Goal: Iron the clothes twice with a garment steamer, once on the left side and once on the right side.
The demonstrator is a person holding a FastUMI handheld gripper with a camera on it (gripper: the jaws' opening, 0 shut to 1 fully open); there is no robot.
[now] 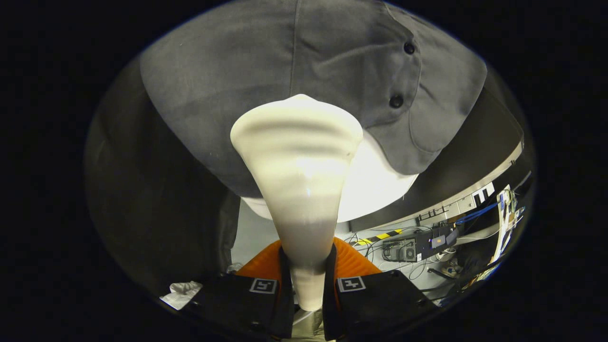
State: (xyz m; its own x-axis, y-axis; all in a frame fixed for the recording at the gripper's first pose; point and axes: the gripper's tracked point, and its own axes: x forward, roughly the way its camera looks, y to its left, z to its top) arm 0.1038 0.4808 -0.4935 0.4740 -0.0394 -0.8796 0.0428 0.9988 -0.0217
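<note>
A white garment steamer (299, 180) rises from between my fingers, its narrow handle pinched by both and its wide head flaring out ahead. My gripper (308, 285) is shut on that handle. Just beyond the steamer head hangs a grey shirt (266, 80), with a seam running down its middle and two dark buttons (402, 75) along a placket to the right. The head sits close against the lower part of the shirt, left of the buttons; I cannot tell if it touches. A white garment (375, 190) shows under the grey hem.
Dark cloth (142, 204) hangs to the left of the shirt. An orange ribbed object (351, 261) sits just behind the fingers. A white crumpled cloth (180, 292) lies low on the left. Electronics boxes and cables (418, 244) clutter the floor at the right, near a yellow-black striped strip (384, 235).
</note>
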